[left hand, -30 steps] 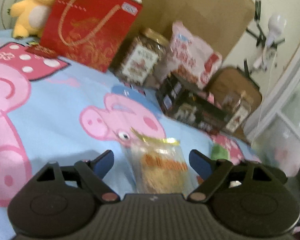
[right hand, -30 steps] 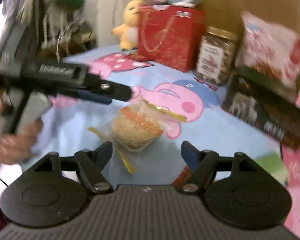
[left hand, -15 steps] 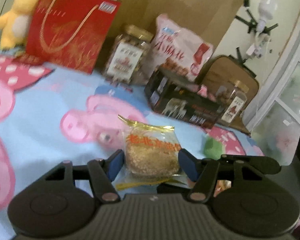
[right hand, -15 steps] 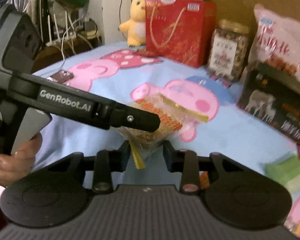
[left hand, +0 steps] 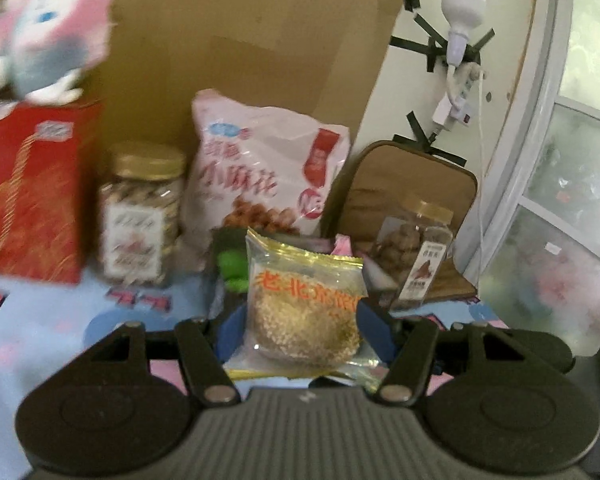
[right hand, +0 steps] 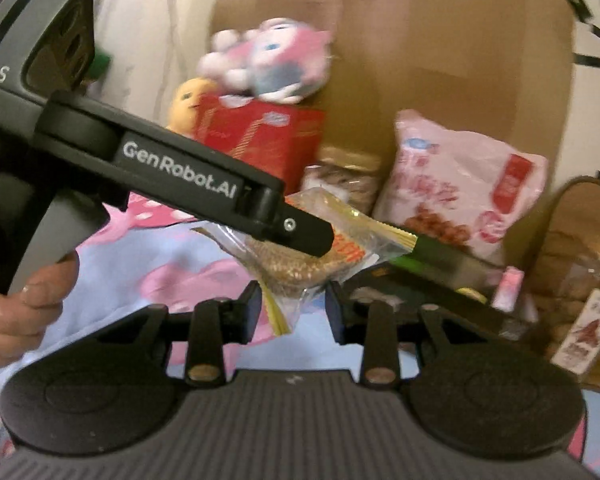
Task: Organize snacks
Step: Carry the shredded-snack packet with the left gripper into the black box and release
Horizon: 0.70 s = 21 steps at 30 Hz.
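My left gripper [left hand: 302, 330] is shut on a clear snack packet [left hand: 304, 308] with a round sesame cake, gold edges and orange writing, and holds it upright off the bed. In the right wrist view the same packet [right hand: 300, 256] hangs under the left gripper's finger [right hand: 300, 232]. My right gripper [right hand: 294, 312] is part open; its jaws stand either side of the packet's lower corner without pinching it.
Along the cardboard backboard stand a red gift bag [left hand: 28, 192], a gold-lidded jar [left hand: 140, 212], a pink snack bag [left hand: 260, 172], a dark box [right hand: 440, 264] and a second jar [left hand: 414, 256]. A plush toy [left hand: 44, 36] sits on the red bag. A pink-pig bedsheet [left hand: 32, 332] lies below.
My left gripper closed on the packet and lifted it off the sheet toward the row of snacks. My right gripper narrowed around the packet's lower corner, then opened a little.
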Motion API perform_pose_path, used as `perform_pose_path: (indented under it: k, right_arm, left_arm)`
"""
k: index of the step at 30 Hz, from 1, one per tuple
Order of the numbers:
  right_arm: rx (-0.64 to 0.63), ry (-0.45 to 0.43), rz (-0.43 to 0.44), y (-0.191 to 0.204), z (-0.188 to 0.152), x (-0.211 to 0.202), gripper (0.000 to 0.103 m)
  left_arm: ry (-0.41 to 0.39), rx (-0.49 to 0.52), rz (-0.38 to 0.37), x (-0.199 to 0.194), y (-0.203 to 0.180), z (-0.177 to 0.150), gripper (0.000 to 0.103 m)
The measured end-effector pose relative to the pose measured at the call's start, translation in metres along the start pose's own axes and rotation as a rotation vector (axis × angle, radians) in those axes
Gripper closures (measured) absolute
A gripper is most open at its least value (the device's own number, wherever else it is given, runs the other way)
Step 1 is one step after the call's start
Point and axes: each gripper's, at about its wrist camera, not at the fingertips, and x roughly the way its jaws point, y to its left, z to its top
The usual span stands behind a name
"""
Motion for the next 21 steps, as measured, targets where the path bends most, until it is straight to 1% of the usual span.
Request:
perform_pose_path:
  k: [2,5,8,9,10,11,12,13,15,17,18,21]
  right_arm:
    - [0.043,0.003,-0.023,-0.023,0.004,0.012,0.066]
    - [0.118,0.025,-0.046,-0.052,0.008,0.035,0.066]
    - [0.185,0.042,-0.109,-0.075,0.008,0.06,0.065]
    - [0.201,0.037,-0.131,-0.08,0.008,0.063,0.064]
    - [0.214,0.041,-0.156,-0.086,0.007,0.068,0.063]
    - [0.23,0.043,-0.168,-0.09,0.006,0.069,0.063]
    - [0.257,0.04,-0.166,-0.093,0.004,0.066,0.063]
    - [0.287,0.034,-0.155,-0.098,0.001,0.061,0.063]
    - [0.32,0.015,-0.151,-0.106,-0.004,0.046,0.063]
    - [0.345,-0.002,-0.167,-0.114,-0.012,0.026,0.063]
    - [0.363,-0.005,-0.172,-0.12,-0.018,0.017,0.063]
    - [0.435,0.008,-0.19,-0.134,-0.04,-0.012,0.063]
  left_arm:
    - [0.004,0.011,0.003,0.022,-0.004,0.011,0.043]
    - [0.015,0.017,0.032,0.057,-0.006,0.024,0.043]
    - [0.031,0.008,0.092,0.085,-0.003,0.027,0.042]
    - [0.037,0.01,0.128,0.092,-0.002,0.027,0.041]
    - [0.042,0.012,0.143,0.095,-0.001,0.027,0.041]
    - [0.044,0.007,0.147,0.095,0.001,0.026,0.041]
    - [0.038,-0.005,0.135,0.091,0.002,0.025,0.041]
    - [0.032,-0.01,0.12,0.085,0.003,0.024,0.039]
    - [0.008,-0.006,0.102,0.068,0.0,0.02,0.039]
    - [-0.011,-0.011,0.069,0.049,-0.002,0.015,0.034]
    - [-0.012,-0.023,0.052,0.04,-0.002,0.01,0.031]
    - [0.022,-0.063,-0.006,0.025,-0.002,-0.008,0.03]
